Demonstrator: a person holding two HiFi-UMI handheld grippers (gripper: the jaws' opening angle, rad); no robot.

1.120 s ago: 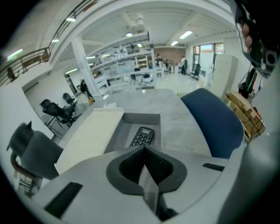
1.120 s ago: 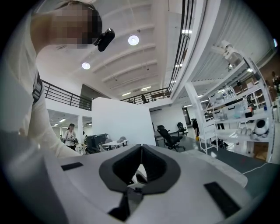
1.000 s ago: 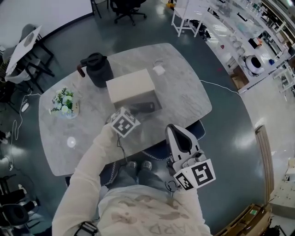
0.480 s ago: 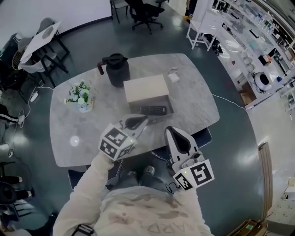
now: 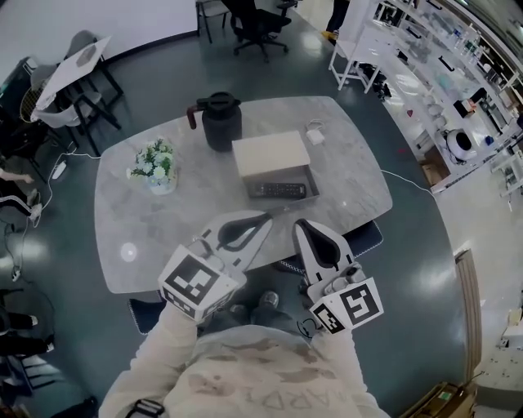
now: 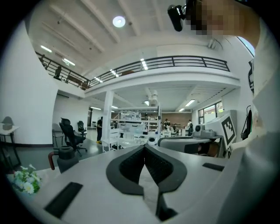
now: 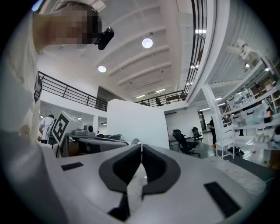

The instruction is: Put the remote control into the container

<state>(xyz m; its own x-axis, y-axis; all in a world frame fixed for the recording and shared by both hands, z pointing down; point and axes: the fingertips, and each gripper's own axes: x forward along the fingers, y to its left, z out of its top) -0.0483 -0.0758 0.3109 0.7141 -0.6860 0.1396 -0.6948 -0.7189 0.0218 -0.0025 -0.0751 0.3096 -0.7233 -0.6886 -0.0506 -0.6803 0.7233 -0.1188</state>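
Note:
The black remote control (image 5: 282,190) lies flat in the open front part of the beige container (image 5: 271,153) on the marble table (image 5: 351,184). Both grippers hang above the table's near edge, well short of the container, pointing toward it. My left gripper (image 5: 264,218) is shut with nothing between its pads, its jaws meeting at the tips (image 6: 144,147). Beside it, my right gripper (image 5: 301,224) is also shut and holds nothing (image 7: 140,147). Neither gripper touches the remote.
A black jug (image 5: 221,120) stands behind the container, a vase of flowers (image 5: 155,166) to its left, a small white object (image 5: 315,135) at its right. Office chairs (image 5: 257,20), a white side table (image 5: 73,65) and shelving (image 5: 425,65) surround the table.
My left gripper has lifted off the remote at the container, drawn back toward my body and tipped up to level. The remote stays in the container. The right gripper has shifted only a little.

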